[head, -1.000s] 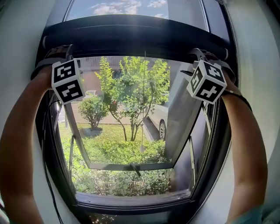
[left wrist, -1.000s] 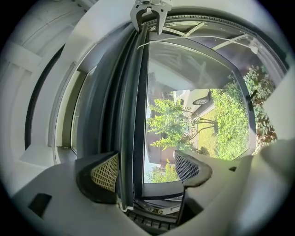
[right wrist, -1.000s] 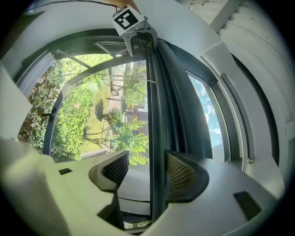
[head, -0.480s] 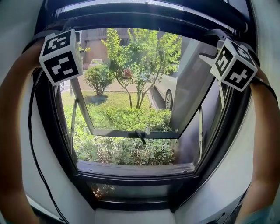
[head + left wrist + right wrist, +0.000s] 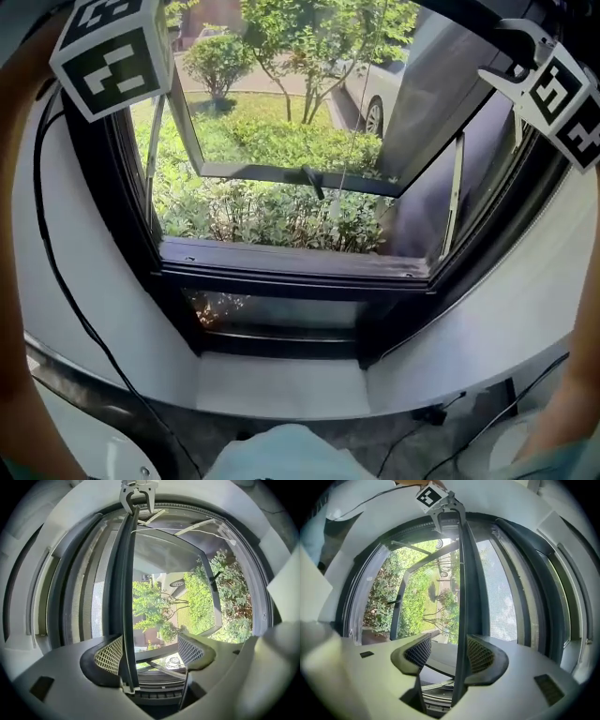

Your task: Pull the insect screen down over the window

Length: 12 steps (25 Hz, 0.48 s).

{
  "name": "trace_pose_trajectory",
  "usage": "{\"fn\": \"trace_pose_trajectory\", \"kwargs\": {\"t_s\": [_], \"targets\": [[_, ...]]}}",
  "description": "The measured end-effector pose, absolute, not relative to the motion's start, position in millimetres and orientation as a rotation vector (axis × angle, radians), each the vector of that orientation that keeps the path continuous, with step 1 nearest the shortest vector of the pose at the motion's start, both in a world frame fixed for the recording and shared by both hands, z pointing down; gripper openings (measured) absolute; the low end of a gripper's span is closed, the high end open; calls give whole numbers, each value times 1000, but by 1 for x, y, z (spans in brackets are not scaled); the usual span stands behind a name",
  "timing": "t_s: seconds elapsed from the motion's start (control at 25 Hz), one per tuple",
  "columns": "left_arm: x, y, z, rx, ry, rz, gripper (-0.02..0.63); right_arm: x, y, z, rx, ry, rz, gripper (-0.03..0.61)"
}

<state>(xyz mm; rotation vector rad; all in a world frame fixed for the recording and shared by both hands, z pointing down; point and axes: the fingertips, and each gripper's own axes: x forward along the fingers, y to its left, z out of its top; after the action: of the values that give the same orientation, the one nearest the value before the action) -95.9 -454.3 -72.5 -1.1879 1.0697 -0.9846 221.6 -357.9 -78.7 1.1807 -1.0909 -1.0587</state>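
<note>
- Holds the left gripper (image 5: 150,648) with jaws apart, unclamped, round the screen bar (image 5: 123,597).
- Has the bar running lengthwise between those jaws, touching the pad (image 5: 110,654) on the view's left and clear of the other pad.
- Holds the right gripper (image 5: 449,652) at the bar's far end, jaws likewise apart.
- There, has the bar against the pad on the view's right, with a gap to the opposite one.
- Shows mesh (image 5: 502,597) on one side of the bar, garden on the other.
- In the head view, catches only the left cube (image 5: 112,52) and right cube (image 5: 558,89) in the top corners, bar out of frame above.
- Looks down on the open sash (image 5: 281,173) and the sill (image 5: 281,258).
</note>
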Motion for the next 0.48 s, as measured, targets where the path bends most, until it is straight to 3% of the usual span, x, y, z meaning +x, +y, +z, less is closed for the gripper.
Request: {"fn": "trace_pose_trajectory", "kwargs": {"t_s": [0.48], "targets": [[-96,-443,6,-1288,942,-1104,376,225,-350,-2,1075,-1124,-869,238]]}}
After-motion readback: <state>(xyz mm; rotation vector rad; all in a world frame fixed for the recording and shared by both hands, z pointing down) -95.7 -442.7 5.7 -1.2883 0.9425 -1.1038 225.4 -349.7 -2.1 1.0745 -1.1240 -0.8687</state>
